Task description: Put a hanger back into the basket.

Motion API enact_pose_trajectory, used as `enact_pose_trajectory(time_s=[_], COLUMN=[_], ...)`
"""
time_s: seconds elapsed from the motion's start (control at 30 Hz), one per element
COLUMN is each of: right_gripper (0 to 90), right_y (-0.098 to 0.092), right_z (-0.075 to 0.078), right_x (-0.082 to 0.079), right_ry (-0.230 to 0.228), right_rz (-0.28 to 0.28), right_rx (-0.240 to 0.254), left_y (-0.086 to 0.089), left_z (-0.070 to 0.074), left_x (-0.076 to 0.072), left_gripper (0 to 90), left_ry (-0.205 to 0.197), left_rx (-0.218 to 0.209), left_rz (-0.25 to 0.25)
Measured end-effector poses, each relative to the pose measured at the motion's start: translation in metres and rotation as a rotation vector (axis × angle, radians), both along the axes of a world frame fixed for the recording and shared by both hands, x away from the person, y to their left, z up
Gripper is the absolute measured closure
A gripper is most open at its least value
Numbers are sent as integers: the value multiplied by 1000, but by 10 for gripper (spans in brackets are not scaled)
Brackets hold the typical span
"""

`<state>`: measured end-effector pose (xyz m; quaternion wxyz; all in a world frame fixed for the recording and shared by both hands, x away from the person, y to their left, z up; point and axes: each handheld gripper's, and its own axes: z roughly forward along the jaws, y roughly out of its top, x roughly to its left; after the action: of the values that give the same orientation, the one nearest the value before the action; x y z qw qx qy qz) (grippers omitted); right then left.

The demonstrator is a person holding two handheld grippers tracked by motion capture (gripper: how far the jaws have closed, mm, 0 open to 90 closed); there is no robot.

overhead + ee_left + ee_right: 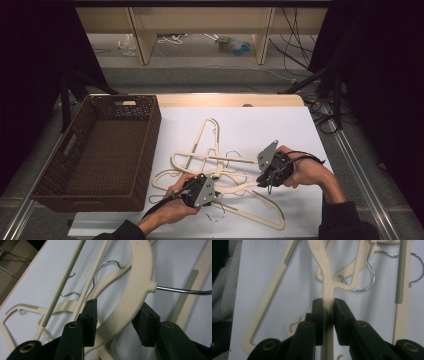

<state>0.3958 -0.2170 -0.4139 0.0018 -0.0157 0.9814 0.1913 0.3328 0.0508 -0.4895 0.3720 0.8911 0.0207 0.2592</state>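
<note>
At the far left of the surface, a brown wicker basket stands beside the white cloth and nothing can be seen inside it. Right of it, a tangle of cream hangers lies flat on the cloth, arms crossed over one another and wire hooks interlocked.

The left hand-held gripper is set low over the near left part of the pile. In the left gripper view, a curved hanger arm is bracketed between the half-open jaws; one pad is close against it, but a gap is seen at the other, so no firm hold is judged yet.

Further right, the right hand-held gripper is closed on the hanger neck, which is pinched tightly between the pads in the right gripper view.

Several risks are judged from here. If the left jaws are closed off-centre, the curved arm could be squeezed out sideways. If either hanger is lifted while hooks remain caught, neighbouring hangers could be dragged along, or pulled off the surface edge. Opposed pulls by the two grippers could also twist the thin neck out of the pads.
</note>
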Motion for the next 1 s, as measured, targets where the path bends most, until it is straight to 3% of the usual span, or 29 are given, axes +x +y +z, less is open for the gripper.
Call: enact_pose_trajectory(time_s=[0.2, 0.3, 0.33, 0.53, 0.57, 0.6, 0.67, 0.73, 0.83, 1.0], right_gripper=[802, 802, 804, 798, 773, 756, 668, 561, 474, 404], right_y=[-4, -7, -9, -12, -13, -14, -16, -18, -20, -18], right_z=[1, 2, 3, 4, 9, 12, 19, 27, 43, 57], right_x=[1, 1, 1, 2, 1, 0, 0, -1, -4, -11], right_ry=[-3, 5, 15, 12, 10, 14, -20, -55, -123, -172], right_rz=[-5, -12, -11, -31, -57, -60, -93, -175, -276, -388], right_rx=[6, 22, 28, 39, 73, 71, 94, 123, 189, 281], left_y=[-1, 0, 0, -1, -1, -1, -2, -1, 3, 9], left_z=[14, 19, 27, 47, 50, 53, 58, 64, 73, 81], left_x=[-1, -1, 0, 3, 4, 5, 7, 10, 15, 22], left_gripper=[666, 701, 720, 803, 811, 816, 831, 847, 854, 855], left_ry=[-53, -46, -66, -97, -101, -103, -105, -95, -24, 18], left_rx=[26, 23, 15, 14, 7, 3, -2, -12, -63, -97], left_rz=[-76, -95, -129, -177, -180, -182, -179, -165, -117, -65])
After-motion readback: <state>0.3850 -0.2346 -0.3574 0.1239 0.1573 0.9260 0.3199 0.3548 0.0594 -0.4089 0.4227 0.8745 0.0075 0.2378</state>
